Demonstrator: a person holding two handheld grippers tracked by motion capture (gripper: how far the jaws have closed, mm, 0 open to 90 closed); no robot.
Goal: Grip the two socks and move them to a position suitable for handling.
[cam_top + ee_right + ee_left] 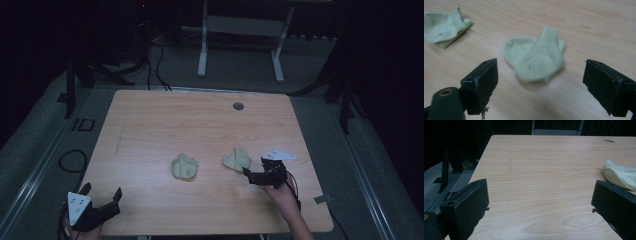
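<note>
Two crumpled pale-green cloth socks lie on the light wooden table [150,125]: right sock [237,159] just beside the wide-open right gripper [256,167], left sock [184,166] mid-table. The left gripper [102,196], jaws spread, hovers at the near left corner.

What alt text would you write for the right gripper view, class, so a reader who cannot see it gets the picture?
A crumpled pale green sock lies on a light wooden table, just ahead of the open right gripper, whose two black jaws stand wide apart on either side of it without touching it. A second pale green sock lies apart at the upper left.
</note>
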